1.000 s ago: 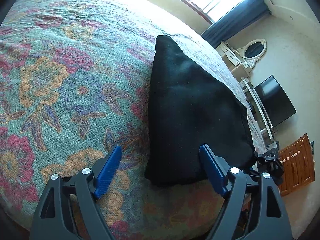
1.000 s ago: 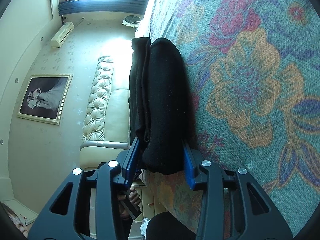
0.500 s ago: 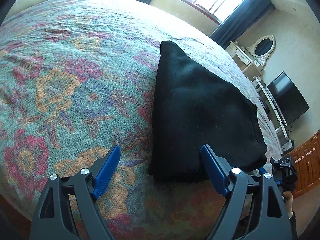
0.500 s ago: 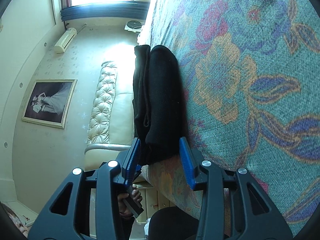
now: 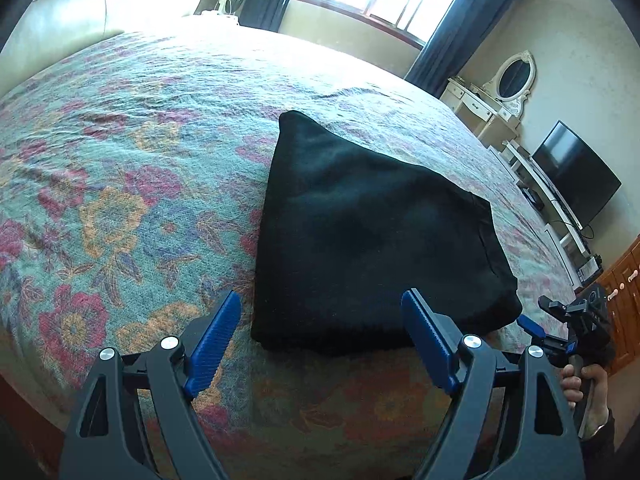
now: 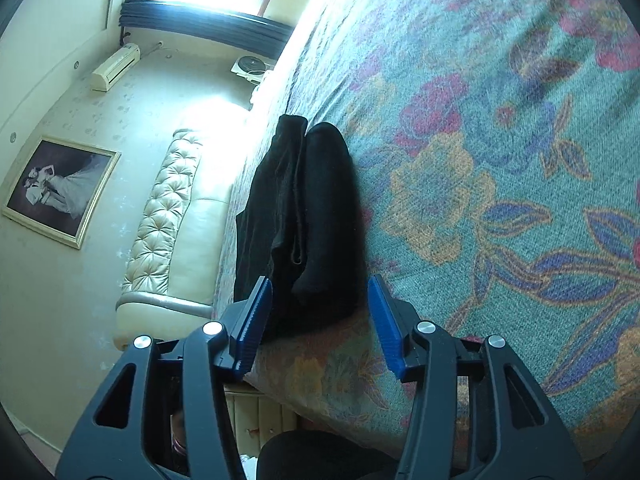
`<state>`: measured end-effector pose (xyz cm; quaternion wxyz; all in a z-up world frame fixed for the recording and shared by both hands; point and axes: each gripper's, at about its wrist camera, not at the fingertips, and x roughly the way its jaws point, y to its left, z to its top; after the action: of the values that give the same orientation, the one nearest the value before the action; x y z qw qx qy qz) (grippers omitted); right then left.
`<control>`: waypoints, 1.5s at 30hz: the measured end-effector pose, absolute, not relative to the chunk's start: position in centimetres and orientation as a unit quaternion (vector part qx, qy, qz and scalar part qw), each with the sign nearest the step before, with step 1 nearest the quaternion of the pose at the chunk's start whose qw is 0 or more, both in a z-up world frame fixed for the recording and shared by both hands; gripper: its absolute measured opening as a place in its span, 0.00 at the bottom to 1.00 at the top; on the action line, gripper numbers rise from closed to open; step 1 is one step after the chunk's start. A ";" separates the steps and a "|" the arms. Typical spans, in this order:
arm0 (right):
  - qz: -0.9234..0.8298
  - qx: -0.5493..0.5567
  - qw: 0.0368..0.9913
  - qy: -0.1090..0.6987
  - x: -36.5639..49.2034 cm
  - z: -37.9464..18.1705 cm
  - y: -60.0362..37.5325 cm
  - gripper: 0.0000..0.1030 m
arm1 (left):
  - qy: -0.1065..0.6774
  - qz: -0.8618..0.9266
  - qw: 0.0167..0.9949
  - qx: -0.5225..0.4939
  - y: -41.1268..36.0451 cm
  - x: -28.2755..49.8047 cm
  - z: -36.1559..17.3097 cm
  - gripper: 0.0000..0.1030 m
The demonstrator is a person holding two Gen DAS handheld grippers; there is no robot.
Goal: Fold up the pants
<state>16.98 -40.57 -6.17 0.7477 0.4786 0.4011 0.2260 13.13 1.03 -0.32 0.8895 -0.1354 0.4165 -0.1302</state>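
The black pants (image 5: 360, 232) lie folded into a thick stack on the floral bedspread (image 5: 120, 184), near the bed's front edge. My left gripper (image 5: 320, 324) is open and empty, just short of the stack's near edge. In the right wrist view the pants (image 6: 308, 220) show end on, with their folded layers. My right gripper (image 6: 320, 308) is open with its jaws on either side of the stack's near end, not touching it. The right gripper also shows in the left wrist view (image 5: 560, 328), held in a hand at the stack's right corner.
The bedspread (image 6: 500, 160) covers a wide bed. A tufted cream headboard (image 6: 160, 216) and a framed picture (image 6: 56, 188) are on one side. A dressing table (image 5: 492, 100), a television (image 5: 576, 176) and a wooden cabinet (image 5: 624, 280) stand beyond the bed's right side.
My right gripper has opened off the end of the stack and drawn back. My left gripper has pulled back and risen, still open. The pants lie still.
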 end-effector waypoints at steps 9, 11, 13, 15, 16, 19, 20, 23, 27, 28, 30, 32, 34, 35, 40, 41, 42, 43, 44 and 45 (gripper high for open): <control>0.211 0.489 0.731 0.427 19.9 -7.0 -38.9 0.62 | 0.428 -0.126 0.884 -0.136 0.5 13.5 -1.4 0.79; 0.219 0.493 0.724 0.431 20.4 -7.3 -38.1 0.67 | 0.428 -0.119 0.886 -0.131 0.7 13.4 -1.6 0.79; 0.220 0.484 0.726 0.436 20.8 -7.5 -37.1 0.68 | 0.431 -0.118 0.884 -0.139 1.0 13.5 -1.9 0.79; 0.222 0.477 0.727 0.441 21.2 -7.6 -36.3 0.68 | 0.437 -0.117 0.880 -0.147 1.3 13.6 -2.3 0.79; 0.222 0.473 0.729 0.442 21.4 -7.6 -35.9 0.68 | 0.438 -0.116 0.879 -0.148 1.3 13.6 -2.4 0.79; 0.207 0.435 0.749 0.454 21.7 -7.3 -35.2 0.39 | 0.438 -0.117 0.879 -0.146 1.2 13.5 -2.6 0.79; 0.207 0.429 0.752 0.456 21.7 -7.3 -35.2 0.36 | 0.438 -0.118 0.879 -0.147 1.2 13.5 -2.7 0.79; 0.211 0.435 0.748 0.455 21.5 -7.8 -35.8 0.33 | 0.438 -0.122 0.878 -0.149 1.0 13.3 -2.8 0.79; 0.224 0.453 0.738 0.447 21.4 -8.5 -36.5 0.32 | 0.438 -0.126 0.878 -0.144 1.0 13.3 -2.9 0.79; 0.227 0.453 0.737 0.446 21.4 -8.6 -36.6 0.32 | 0.439 -0.127 0.878 -0.145 1.0 13.3 -2.9 0.79; 0.232 0.452 0.737 0.447 21.5 -8.6 -36.8 0.31 | 0.439 -0.129 0.877 -0.148 1.2 13.3 -3.1 0.79; 0.233 0.447 0.738 0.448 21.6 -8.7 -37.1 0.30 | 0.441 -0.132 0.874 -0.152 1.3 13.4 -3.3 0.79; 0.235 0.453 0.736 0.445 21.7 -8.8 -37.4 0.29 | 0.443 -0.132 0.873 -0.155 1.2 13.3 -3.3 0.79; 0.233 0.455 0.737 0.443 21.7 -8.9 -37.5 0.29 | 0.443 -0.132 0.873 -0.156 1.1 13.3 -3.2 0.79; 0.238 0.459 0.734 0.439 21.5 -9.0 -37.7 0.31 | 0.441 -0.131 0.875 -0.152 0.8 13.1 -3.1 0.79; 0.235 0.456 0.737 0.439 21.3 -8.8 -37.9 0.33 | 0.442 -0.130 0.874 -0.154 0.9 13.1 -3.2 0.79; 0.233 0.455 0.740 0.437 20.9 -8.7 -38.2 0.36 | 0.442 -0.129 0.874 -0.156 1.0 13.1 -3.2 0.79; 0.230 0.455 0.741 0.436 20.6 -8.6 -38.4 0.37 | 0.442 -0.128 0.874 -0.157 1.0 13.1 -3.3 0.79; 0.226 0.455 0.744 0.435 20.1 -8.5 -38.8 0.38 | 0.442 -0.127 0.874 -0.157 1.0 13.0 -3.3 0.79; 0.221 0.457 0.745 0.433 19.5 -8.5 -39.2 0.39 | 0.442 -0.126 0.874 -0.157 1.1 13.0 -3.4 0.79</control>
<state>19.54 -39.22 -8.51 0.7448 0.4568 0.4334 0.2210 13.05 1.09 -3.38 0.8741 -0.1567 0.4421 -0.1261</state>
